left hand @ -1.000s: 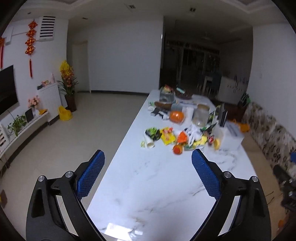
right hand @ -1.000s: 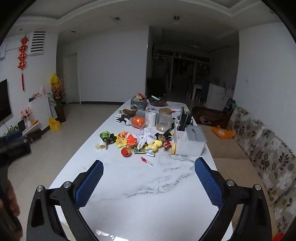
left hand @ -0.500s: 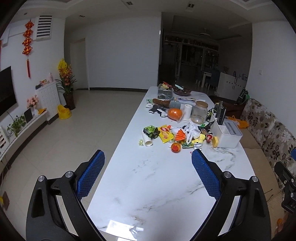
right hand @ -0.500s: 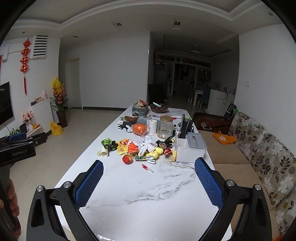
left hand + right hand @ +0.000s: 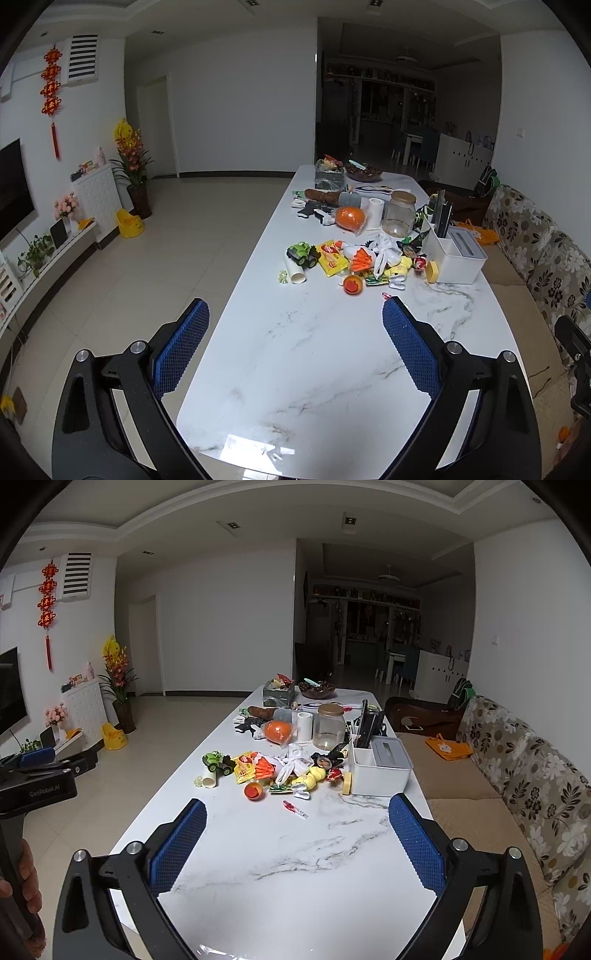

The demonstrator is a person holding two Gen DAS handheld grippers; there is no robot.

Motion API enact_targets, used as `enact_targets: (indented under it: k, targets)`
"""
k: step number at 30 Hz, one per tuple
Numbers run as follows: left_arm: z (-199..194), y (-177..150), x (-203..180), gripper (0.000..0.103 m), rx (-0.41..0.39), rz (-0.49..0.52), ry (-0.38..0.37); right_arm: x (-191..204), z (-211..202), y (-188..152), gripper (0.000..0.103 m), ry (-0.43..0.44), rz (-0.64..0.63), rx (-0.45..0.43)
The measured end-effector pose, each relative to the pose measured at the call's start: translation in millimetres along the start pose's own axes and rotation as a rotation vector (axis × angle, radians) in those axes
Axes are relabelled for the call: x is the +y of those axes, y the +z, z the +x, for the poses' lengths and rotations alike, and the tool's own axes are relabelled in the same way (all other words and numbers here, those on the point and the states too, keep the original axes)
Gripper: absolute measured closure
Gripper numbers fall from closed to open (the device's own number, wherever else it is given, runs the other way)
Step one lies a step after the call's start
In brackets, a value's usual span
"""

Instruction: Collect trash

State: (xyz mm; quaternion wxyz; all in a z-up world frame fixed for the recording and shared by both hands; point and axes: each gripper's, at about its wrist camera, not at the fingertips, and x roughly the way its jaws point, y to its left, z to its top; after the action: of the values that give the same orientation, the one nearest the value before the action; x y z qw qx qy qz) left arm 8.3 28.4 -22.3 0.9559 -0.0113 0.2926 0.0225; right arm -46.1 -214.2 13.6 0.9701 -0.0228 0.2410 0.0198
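Marble-veined white tabletop (image 5: 332, 369) lies bare up to its near edge; left gripper (image 5: 295, 317) and right gripper (image 5: 297, 812) hover there, jaws apart, short of the colourful trash pile (image 5: 280, 768).

"GenRobot.AI" on left gripper (image 5: 40, 771)

You're in a dim living room with white walls and pale floor tiles (image 5: 192, 236); a floral sofa (image 5: 524, 768) runs along the right; red knot ornaments (image 5: 51, 85) hang on the left wall above a TV (image 5: 13, 192); recessed ceiling lights (image 5: 349, 518) overhead.
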Motion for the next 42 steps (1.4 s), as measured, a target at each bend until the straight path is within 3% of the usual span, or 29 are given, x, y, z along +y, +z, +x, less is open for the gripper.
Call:
enact_targets:
  k: [42]
  targets:
    - [7.5, -0.3, -9.1, 0.010, 0.017, 0.091, -0.026, -0.5, 2.0, -4.4, 0.006, -0.048, 0.045, 0.022]
